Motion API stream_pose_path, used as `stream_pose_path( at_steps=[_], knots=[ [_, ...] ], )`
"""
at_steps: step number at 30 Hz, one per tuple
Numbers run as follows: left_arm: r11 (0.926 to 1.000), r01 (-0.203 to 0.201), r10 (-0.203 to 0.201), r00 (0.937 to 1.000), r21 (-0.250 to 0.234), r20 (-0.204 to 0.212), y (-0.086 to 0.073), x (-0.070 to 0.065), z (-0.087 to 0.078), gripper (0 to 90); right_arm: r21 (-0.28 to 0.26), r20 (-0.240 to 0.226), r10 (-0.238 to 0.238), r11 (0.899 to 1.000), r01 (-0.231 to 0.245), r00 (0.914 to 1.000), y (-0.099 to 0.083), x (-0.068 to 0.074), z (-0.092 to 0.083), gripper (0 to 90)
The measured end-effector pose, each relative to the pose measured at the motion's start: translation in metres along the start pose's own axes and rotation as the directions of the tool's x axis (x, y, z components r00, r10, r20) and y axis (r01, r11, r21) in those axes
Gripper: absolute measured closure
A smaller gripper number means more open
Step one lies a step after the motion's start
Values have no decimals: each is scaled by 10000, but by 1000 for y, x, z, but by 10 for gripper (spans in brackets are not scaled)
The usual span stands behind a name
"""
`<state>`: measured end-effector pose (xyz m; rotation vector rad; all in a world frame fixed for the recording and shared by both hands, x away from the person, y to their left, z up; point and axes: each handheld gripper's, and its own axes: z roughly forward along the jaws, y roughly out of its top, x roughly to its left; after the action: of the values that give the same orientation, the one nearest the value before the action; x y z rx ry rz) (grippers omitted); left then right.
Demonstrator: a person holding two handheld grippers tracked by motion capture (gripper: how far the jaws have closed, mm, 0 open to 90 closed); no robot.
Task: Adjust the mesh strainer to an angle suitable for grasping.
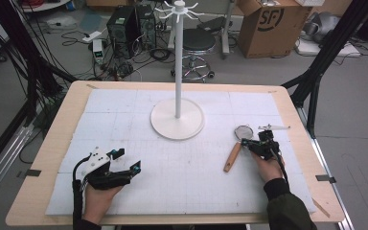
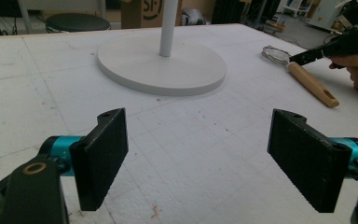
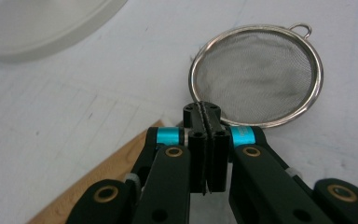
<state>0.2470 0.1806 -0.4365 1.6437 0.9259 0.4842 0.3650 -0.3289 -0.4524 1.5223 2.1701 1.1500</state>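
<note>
A mesh strainer [image 1: 243, 132] with a wooden handle [image 1: 232, 157] lies flat on the white mat, right of centre. My right gripper [image 1: 245, 142] is shut, its tip over the neck where handle and steel rim meet. In the right gripper view the pads [image 3: 219, 140] meet just before the strainer's mesh [image 3: 256, 74], with the handle [image 3: 98, 182] running off underneath; whether the thin neck is pinched I cannot tell. My left gripper [image 1: 127, 160] rests open at the front left with nothing between its wide-set fingers [image 2: 102, 154]. From there the strainer [image 2: 276, 52] and right gripper [image 2: 307, 56] show at far right.
A white hook stand rises from a round base [image 1: 177, 120] at the mat's centre back, also seen as the base [image 2: 161, 60] ahead of the left gripper. A small white piece [image 1: 274, 127] lies behind the right hand. Beyond the table are a stool, cables and a cardboard box.
</note>
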Motion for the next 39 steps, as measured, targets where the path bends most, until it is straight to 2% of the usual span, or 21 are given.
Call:
stream_pose_path(
  at_steps=[2,5,16,23,25,26,30,33,37,39],
  knots=[
    [10000,-2,2,10000,-34,24,0,-1,0,207,237,22,-327,9992,327,9995,-1,7,1,898],
    [10000,-19,19,10000,-65,26,1,-1,-2,207,438,-43,-508,9977,509,9987,-3,14,2,898],
    [9999,37,-38,10000,-134,-72,0,0,-6,209,516,-449,-216,9984,239,9988,-7,16,-1,900],
    [10000,7,-7,10000,-58,-67,0,-1,-5,209,558,-737,-362,9976,404,9966,-14,22,-6,900],
    [10000,-10,9,10000,-70,-72,0,-2,-5,210,700,-916,-290,9969,355,9954,-17,25,-8,900],
    [10000,-34,33,10000,-49,-83,0,-2,-5,212,812,-1209,-214,9962,313,9924,-19,29,-10,900],
    [10000,-5,5,10000,-59,-53,0,-3,-4,212,853,-1397,-377,9951,499,9895,-23,36,-11,900],
    [10000,-17,17,10000,-53,-37,0,-3,-4,212,967,-1829,-510,9929,696,9818,-28,49,-11,900],
    [10000,-14,14,10000,-56,-43,0,-3,-4,213,1056,-2058,-684,9902,916,9762,-29,58,-10,900],
    [10000,-7,6,10000,-48,-40,0,-3,-4,213,1004,-1932,-1010,9874,1221,9759,-28,67,-7,900]
  ],
)
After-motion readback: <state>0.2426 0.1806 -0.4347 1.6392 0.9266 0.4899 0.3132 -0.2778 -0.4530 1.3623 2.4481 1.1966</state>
